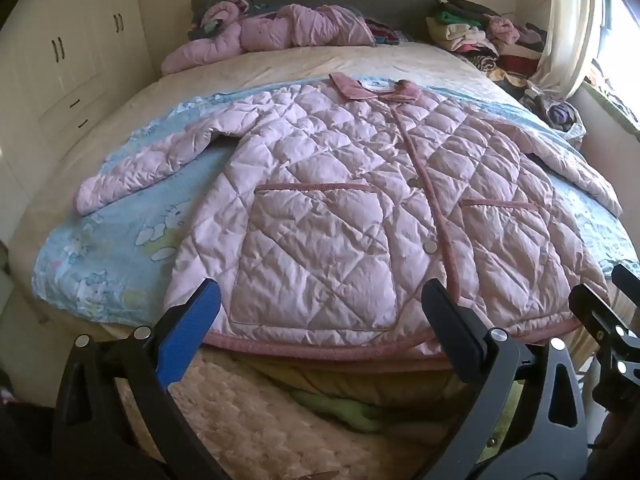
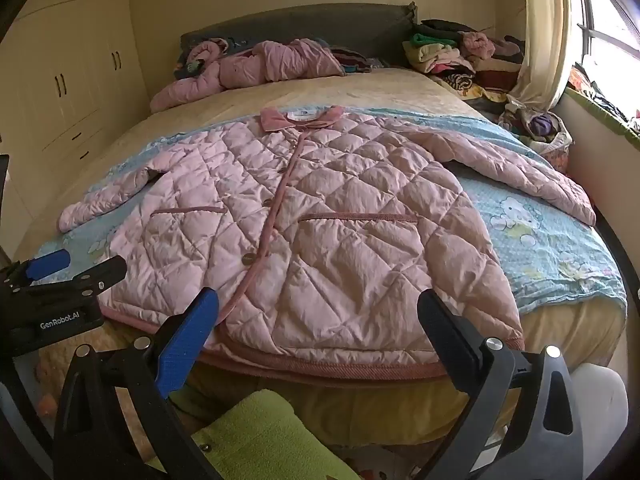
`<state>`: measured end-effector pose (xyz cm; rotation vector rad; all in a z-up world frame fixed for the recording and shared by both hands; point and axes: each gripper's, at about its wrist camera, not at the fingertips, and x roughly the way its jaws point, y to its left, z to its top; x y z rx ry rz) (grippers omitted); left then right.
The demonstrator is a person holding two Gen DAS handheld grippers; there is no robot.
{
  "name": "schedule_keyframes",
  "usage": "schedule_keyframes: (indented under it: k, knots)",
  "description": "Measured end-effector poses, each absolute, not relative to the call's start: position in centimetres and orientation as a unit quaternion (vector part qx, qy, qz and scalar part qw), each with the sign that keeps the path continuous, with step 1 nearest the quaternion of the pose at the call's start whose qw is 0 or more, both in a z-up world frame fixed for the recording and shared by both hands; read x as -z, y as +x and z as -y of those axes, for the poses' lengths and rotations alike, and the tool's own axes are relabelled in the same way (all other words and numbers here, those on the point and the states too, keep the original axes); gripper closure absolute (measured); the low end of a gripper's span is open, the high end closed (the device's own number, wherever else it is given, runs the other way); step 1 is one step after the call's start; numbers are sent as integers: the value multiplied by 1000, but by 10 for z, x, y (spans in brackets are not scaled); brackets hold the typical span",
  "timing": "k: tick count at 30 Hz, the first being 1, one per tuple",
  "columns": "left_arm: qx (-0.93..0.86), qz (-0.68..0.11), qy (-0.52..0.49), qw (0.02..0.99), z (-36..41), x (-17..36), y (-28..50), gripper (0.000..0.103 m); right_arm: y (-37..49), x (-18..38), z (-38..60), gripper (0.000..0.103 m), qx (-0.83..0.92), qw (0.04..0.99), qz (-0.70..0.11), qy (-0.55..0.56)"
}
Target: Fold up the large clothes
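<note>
Jaws of both grippers gape wide and empty, held just short of the bed's near edge.

The left gripper (image 1: 320,308) and right gripper (image 2: 318,316) face the hem of a pink quilted button-front jacket (image 1: 360,208), spread flat, front up, sleeves out, on a light blue cartoon-print blanket (image 1: 120,240) across the bed (image 1: 280,64); a crumpled pink padded garment (image 1: 272,32) lies at the far headboard.

1. Daylight enters from the window (image 2: 604,36) on the right; its panes are overexposed.
2. The room is moderately bright, with a warm yellowish cast.
3. The bed (image 1: 304,64) shows soft shadows only.
4. Fisheye distortion bends the edges; the corners are vignetted black.
5. Focus is acceptable centrally, with slight softness and compression noise.
</note>
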<state>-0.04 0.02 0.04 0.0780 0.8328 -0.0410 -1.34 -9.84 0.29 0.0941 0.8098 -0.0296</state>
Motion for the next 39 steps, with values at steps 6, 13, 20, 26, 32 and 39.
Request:
schedule_keyframes:
  k: [6,13,20,26,32,39]
  knots:
    - [21,-405,36,913,-1,-1,-1,9,-14,-3,97,4,13,919,-391,46]
    - [20,-407,37,912,1,0,0,9,-13,-2,96,4,12,919,-392,45]
    - [23,-405,35,913,-1,-1,-1,9,-11,-2,95,4,13,919,-392,44]
    - [25,-405,34,913,1,1,1,9,-14,-1,93,4,13,919,-391,42]
    - [24,-405,34,913,2,0,1,9,-14,-2,93,4,13,919,-392,41]
    - [25,-405,34,914,2,0,1,9,-14,0,92,4,12,919,-392,41]
